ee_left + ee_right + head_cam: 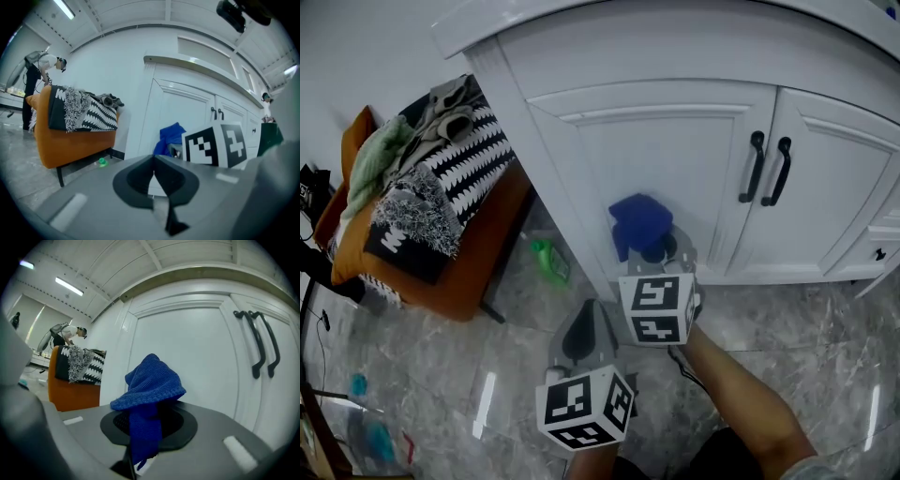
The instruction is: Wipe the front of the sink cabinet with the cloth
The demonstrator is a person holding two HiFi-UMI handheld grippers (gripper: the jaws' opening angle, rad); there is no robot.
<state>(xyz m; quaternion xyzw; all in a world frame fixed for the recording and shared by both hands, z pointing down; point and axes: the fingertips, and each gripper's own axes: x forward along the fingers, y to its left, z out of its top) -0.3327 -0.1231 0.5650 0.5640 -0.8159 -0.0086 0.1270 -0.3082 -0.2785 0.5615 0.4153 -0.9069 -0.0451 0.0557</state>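
Head view: the sink cabinet [675, 56] fills the top of the frame. It's white, w/ no streaks or damp patches I can make out, so I can't say how much is wiped. My guess is early on, w/ the R door [825, 159], the drawer fronts [879, 246] at far right and most of the L door [666, 159] left to do.

Below, the floor [441, 375] is glossy stone and bare in front of the doors, so there's plenty of room to sweep sideways. An orange sofa [469, 258], piled w/ cushions and clothes, sits just beside the cabinet's L corner post [539, 169], so leftward room runs out at that edge. Two black handles [767, 169] stick out where the doors meet, prob. a snag for the cloth [639, 223].

That cloth, blue, is pinched in the right gripper [664, 251], low on the L door near the post. Whether it's touching the panel or just off it, I can't tell. The left gripper [584, 330] hangs over the floor, jaws closed together on nothing. A small green thing [549, 261] lies on the floor by the post.
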